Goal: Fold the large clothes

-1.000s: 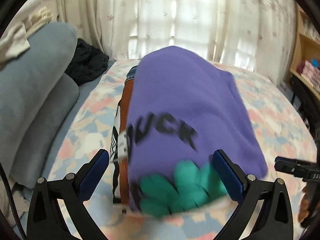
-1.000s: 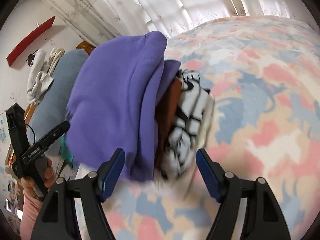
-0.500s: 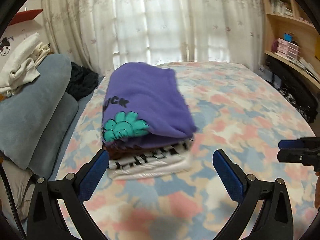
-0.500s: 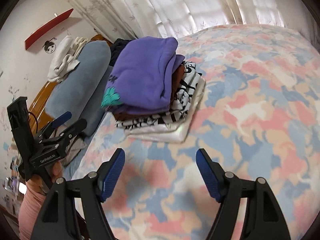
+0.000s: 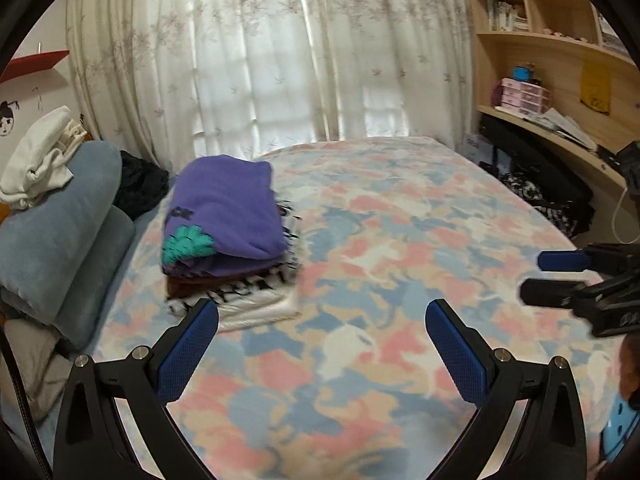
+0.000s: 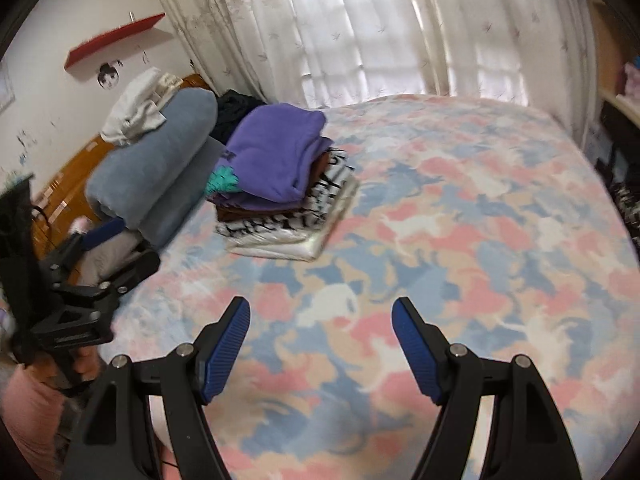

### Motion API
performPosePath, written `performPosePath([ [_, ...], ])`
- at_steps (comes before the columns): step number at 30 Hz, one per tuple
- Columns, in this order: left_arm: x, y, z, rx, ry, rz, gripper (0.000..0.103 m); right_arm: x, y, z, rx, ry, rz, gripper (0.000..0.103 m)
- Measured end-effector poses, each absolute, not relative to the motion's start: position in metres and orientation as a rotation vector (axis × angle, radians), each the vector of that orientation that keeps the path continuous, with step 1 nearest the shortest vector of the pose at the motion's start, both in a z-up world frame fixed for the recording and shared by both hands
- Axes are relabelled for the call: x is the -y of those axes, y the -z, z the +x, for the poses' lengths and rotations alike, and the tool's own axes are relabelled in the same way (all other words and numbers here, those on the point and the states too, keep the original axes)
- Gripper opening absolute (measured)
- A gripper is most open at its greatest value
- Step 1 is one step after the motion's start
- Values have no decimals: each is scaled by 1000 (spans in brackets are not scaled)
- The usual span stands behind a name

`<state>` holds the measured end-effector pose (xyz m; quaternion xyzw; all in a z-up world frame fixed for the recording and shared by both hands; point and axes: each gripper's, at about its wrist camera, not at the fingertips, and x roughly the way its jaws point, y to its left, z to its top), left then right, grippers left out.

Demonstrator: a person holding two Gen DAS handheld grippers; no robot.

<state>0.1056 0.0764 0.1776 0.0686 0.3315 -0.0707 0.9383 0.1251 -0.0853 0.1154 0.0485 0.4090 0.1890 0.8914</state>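
Both hand-held grippers, left [image 5: 322, 344] and right [image 6: 320, 338], stood apart and empty, folded stack [image 5: 230, 236] ahead-left; the next garment would want gripping by its corners.

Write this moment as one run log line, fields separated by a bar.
left gripper: open, empty | right gripper: open, empty | purple sweater: folded, top of stack | bed: stack near pillows

Bookshelf [image 5: 560, 20] books blurred, titles unreadable

Both wrist views tilt down over the bed [image 5: 400, 216] (shared), well back.
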Motion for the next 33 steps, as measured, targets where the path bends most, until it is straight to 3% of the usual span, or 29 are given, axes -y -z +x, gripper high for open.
performPosePath([
  [8, -30, -147, 70, -662, 173, 91, 103, 120, -89, 85, -829, -291, 116, 75],
  [12, -17, -119, 52, -675, 185, 58, 103, 139, -76, 63, -790, -239, 167, 95],
  [23, -20, -45, 9, -775, 47, -106, 103, 148, -5, 13, -817, -176, 197, 99],
  [33, -13, -44, -8, -779, 21, -72, 103, 139, 7, -11, -839, -192, 180, 99],
])
